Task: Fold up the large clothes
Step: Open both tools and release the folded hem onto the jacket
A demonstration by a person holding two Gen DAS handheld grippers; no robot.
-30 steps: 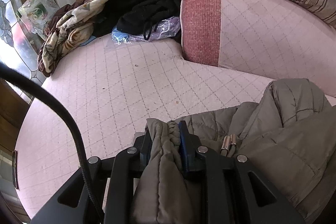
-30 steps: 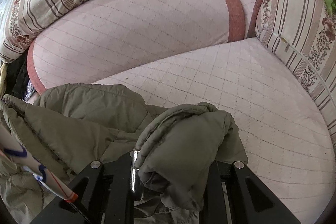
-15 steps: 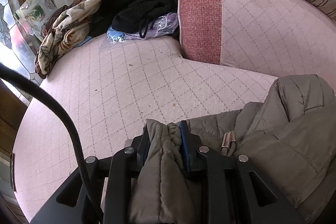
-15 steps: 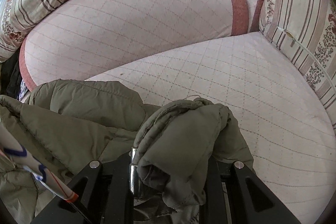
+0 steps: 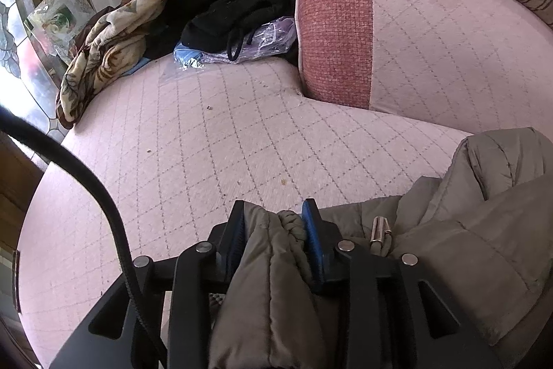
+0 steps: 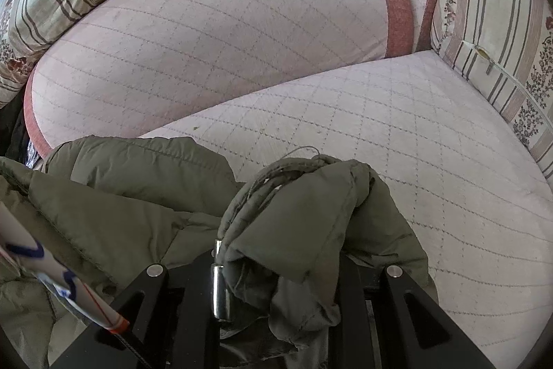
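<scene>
**Inspector:** Your left tongs (image 5: 274, 220) are clamped on a bunched fold of the olive padded jacket (image 5: 484, 251), which is pinched between the blue pads (image 5: 312, 241). A metal zipper pull (image 5: 378, 229) lies just right of them.

**Operator:** And the right side?

**Inspector:** Your right tongs (image 6: 276, 268) are buried under a thick wad of the same jacket (image 6: 297, 220); the cloth fills the gap and hides the fingertips, and it appears gripped there. A metal toggle (image 6: 218, 293) hangs beside the left finger.

**Operator:** Where does the garment lie?

**Inspector:** The rest of it is heaped on the pink quilted sofa seat (image 5: 221, 140), near the backrest cushion (image 6: 207, 33). A patterned blanket (image 5: 103, 47) and black clothes (image 5: 235, 6) are piled well apart, at the far corner.
</scene>
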